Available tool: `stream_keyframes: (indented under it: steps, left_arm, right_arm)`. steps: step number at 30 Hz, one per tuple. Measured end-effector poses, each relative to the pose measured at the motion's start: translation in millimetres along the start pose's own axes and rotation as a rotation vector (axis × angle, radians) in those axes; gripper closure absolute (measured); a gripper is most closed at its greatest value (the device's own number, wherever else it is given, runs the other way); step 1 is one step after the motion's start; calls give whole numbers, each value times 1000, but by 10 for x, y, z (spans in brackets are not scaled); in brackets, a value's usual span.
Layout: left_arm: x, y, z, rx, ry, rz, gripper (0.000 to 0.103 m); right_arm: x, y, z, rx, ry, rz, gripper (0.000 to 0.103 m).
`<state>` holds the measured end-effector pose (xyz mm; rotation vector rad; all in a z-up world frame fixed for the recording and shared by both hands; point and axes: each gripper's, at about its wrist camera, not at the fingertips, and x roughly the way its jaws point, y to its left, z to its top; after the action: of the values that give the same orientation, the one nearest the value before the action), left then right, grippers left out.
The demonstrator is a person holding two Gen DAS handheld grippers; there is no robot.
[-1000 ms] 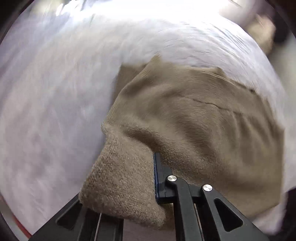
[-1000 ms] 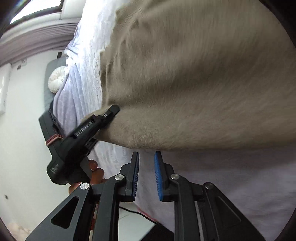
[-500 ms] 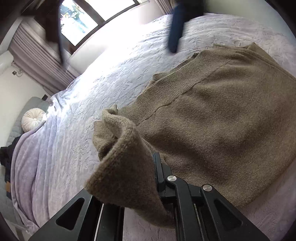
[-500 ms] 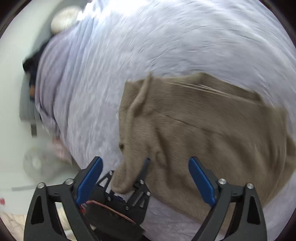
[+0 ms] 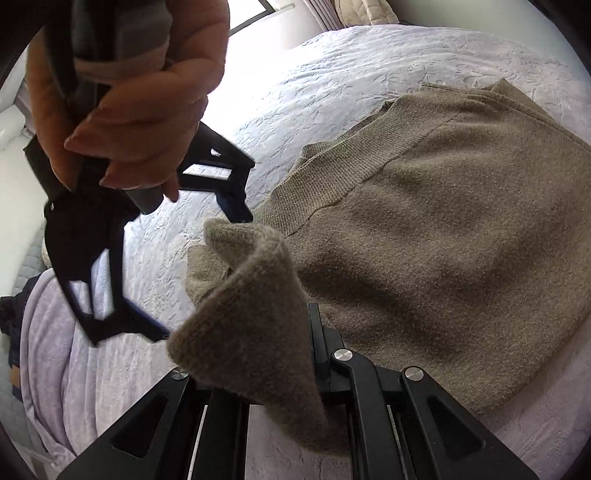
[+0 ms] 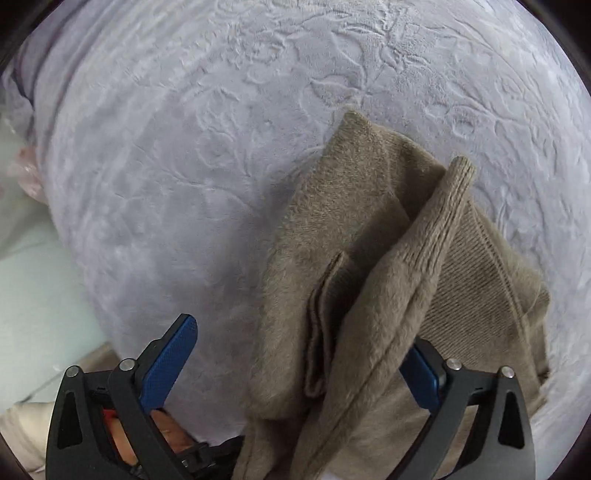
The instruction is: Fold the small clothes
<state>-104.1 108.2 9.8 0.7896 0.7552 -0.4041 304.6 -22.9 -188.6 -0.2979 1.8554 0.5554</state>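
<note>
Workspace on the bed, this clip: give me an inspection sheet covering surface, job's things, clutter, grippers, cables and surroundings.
Surface: lavender embossed bedspread, lightly wrinkled.
Job's things: one taupe knit sweater lying on the bed, one part lifted and draped over the left gripper.
Clutter: nothing seen on the bedspread near the sweater.
Grippers: left gripper shut on a fold of the sweater; right gripper wide open, its fingers either side of the raised fabric, held by the right hand.
Cables: nothing seen.
Surroundings: window beyond the bed; dark items at the left bedside, unclear.
</note>
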Motion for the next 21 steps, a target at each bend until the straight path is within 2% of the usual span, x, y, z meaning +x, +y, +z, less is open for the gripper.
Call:
stream_keyframes:
  steps: [2,3,6,11,13,16,21]
  left_arm:
    - [-24,-76,8,26,4,9,93]
    - [-51,-82,15,34,-2,15,93]
    - [-178,-78,83,40,-30,5,93]
    - [-523,-158,329,67,-115,-9,93]
    - [-707,-224,466,80,-158,-24,93]
    - [-994,-369,708,94,-221,-68,93]
    - [-1226,-877,1011,174,-292,-141,93]
  right_arm:
    - [28,-12,-41,-4,5,-65,84]
    - [-15,-73,-92,18,-23,-75,84]
    - [-183,-262,-323,74,-118,-1,85]
    - [-626,-724,-1006,189,-308,146,85]
    - [-799,-877,-1264,228,-370,167,85]
    - [-1001,-1021,-1691,267,-449,154,85]
    - [-1098,-1551,-2548,411,-587,195,85]
